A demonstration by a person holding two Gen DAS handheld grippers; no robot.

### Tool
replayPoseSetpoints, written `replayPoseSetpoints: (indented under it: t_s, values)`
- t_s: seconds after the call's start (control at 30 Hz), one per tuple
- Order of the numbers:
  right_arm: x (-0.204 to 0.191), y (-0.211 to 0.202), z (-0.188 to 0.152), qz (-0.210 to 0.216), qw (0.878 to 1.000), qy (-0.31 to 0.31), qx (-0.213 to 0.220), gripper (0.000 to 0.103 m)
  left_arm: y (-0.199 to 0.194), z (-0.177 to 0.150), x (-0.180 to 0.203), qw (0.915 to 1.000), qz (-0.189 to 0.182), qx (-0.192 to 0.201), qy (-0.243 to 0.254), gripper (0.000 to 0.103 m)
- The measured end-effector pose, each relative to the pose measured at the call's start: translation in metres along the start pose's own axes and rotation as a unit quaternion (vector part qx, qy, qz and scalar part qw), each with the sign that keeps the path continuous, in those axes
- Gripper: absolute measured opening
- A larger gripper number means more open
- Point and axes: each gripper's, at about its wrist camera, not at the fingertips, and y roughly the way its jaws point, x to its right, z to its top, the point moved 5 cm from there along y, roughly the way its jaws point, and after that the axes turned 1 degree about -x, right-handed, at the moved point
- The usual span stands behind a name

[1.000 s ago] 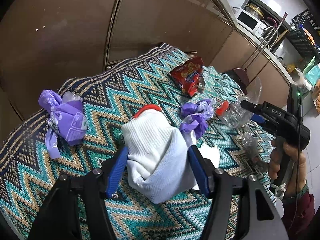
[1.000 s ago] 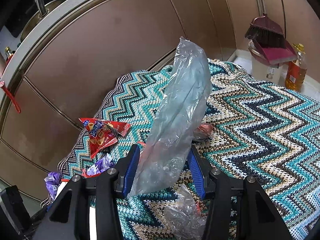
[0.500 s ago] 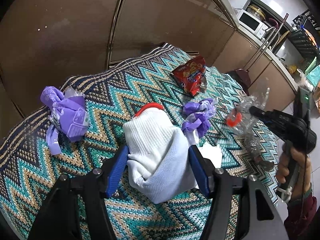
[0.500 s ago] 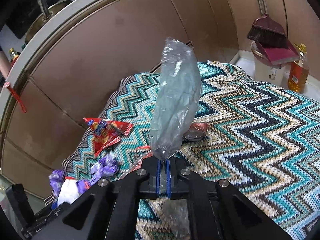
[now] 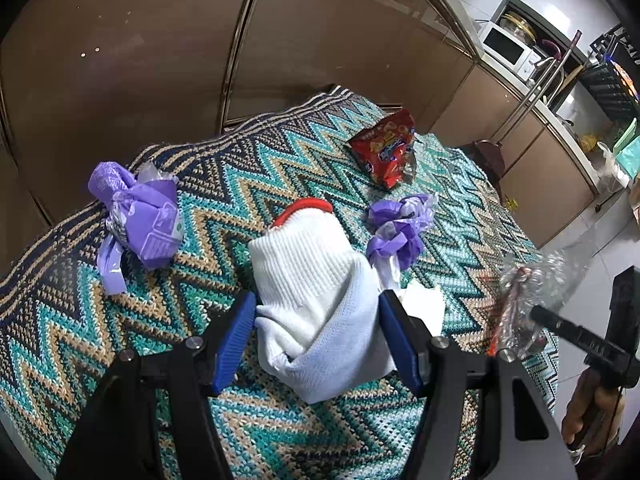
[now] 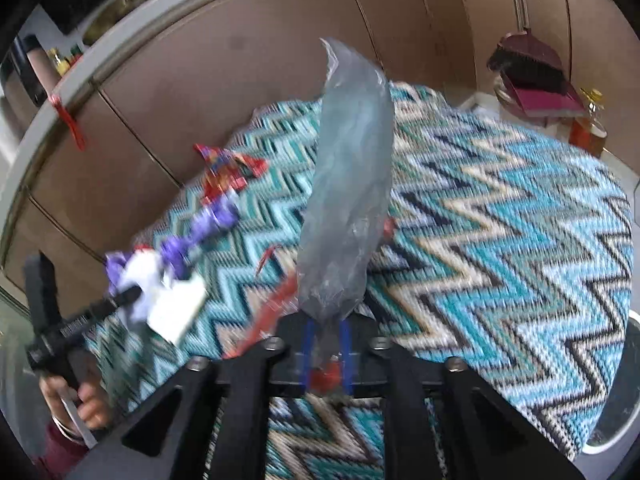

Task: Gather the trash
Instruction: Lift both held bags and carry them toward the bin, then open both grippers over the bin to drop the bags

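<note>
My left gripper (image 5: 318,316) holds a white knit glove with a red cuff (image 5: 316,280) between its blue pads, just above the zigzag blanket (image 5: 240,168). My right gripper (image 6: 326,340) is shut on a clear plastic bag (image 6: 348,184) that stands up from its jaws; the bag also shows in the left wrist view (image 5: 536,288) at the right, lifted off the blanket. On the blanket lie a red snack wrapper (image 5: 386,148), a purple wrapper bundle (image 5: 136,216) and a smaller purple wrapper (image 5: 400,226).
Brown cabinet doors (image 5: 160,40) stand behind the blanket. A maroon dustpan and brush (image 6: 532,76) and an oil bottle (image 6: 588,124) stand at the far right. A white paper scrap (image 5: 424,304) lies beside the glove.
My right gripper closed on the clear plastic bag and lifted it off the blanket, drawing back towards the right edge. My left gripper stayed put with the glove.
</note>
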Motion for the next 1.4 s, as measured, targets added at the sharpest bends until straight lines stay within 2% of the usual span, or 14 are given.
replayPoseSetpoints:
  t_s: [0.07,0.23,0.27,0.3,0.33,0.4,0.47,0.57,0.67,0.87,1.0,1.13,1.27,1.4]
  values:
    - [0.001,0.006,-0.002,-0.010,1.000,-0.005,-0.004,0.044,-0.001,-0.002,0.002,1.0000,0.004,-0.001,0.005,0.062]
    - [0.004,0.019,-0.003,-0.007,1.000,-0.003,-0.008,0.045,-0.002,-0.004,0.005,0.9998,0.011,0.001,0.016,0.060]
    - [0.004,0.025,-0.002,-0.003,1.000,0.001,-0.011,0.040,-0.002,-0.005,0.005,0.9998,0.011,0.002,0.016,0.058]
    - [0.003,0.028,-0.003,0.006,1.000,0.005,-0.013,0.033,-0.003,-0.004,0.005,0.9998,0.011,0.004,0.017,0.052]
    - [0.003,0.030,-0.004,0.015,1.000,0.008,-0.015,0.017,-0.005,-0.004,0.007,0.9997,0.012,0.006,0.019,0.046]
    - [0.004,0.030,-0.006,0.026,0.999,0.016,-0.010,0.017,-0.011,-0.004,0.009,0.9996,0.016,0.011,0.021,0.042]
    - [0.009,0.024,-0.009,0.058,0.998,0.040,-0.001,0.015,-0.020,-0.003,0.009,0.9993,0.025,0.020,0.021,0.040]
    - [0.020,-0.001,-0.013,0.100,0.992,0.067,0.027,0.015,-0.042,0.001,0.015,0.9986,0.029,0.040,0.018,0.039]
    - [0.040,-0.036,-0.019,0.110,0.989,0.081,0.058,0.015,-0.069,0.004,0.044,0.9974,0.011,0.058,0.041,0.039]
    - [0.110,-0.116,-0.047,0.073,0.983,0.122,0.119,0.015,-0.089,-0.007,0.140,0.9900,-0.067,0.057,0.110,0.039]
    - [0.172,-0.161,-0.074,0.009,0.978,0.154,0.142,0.015,-0.079,-0.027,0.224,0.9777,-0.123,0.029,0.167,0.039]
    - [0.233,-0.188,-0.105,-0.066,0.969,0.190,0.142,0.015,-0.046,-0.062,0.324,0.9561,-0.174,-0.029,0.234,0.039]
    - [0.301,-0.199,-0.130,-0.136,0.957,0.225,0.120,0.016,-0.001,-0.109,0.415,0.9320,-0.200,-0.088,0.289,0.039]
    - [0.340,-0.188,-0.147,-0.176,0.949,0.246,0.085,0.016,0.047,-0.157,0.489,0.9125,-0.207,-0.137,0.325,0.039]
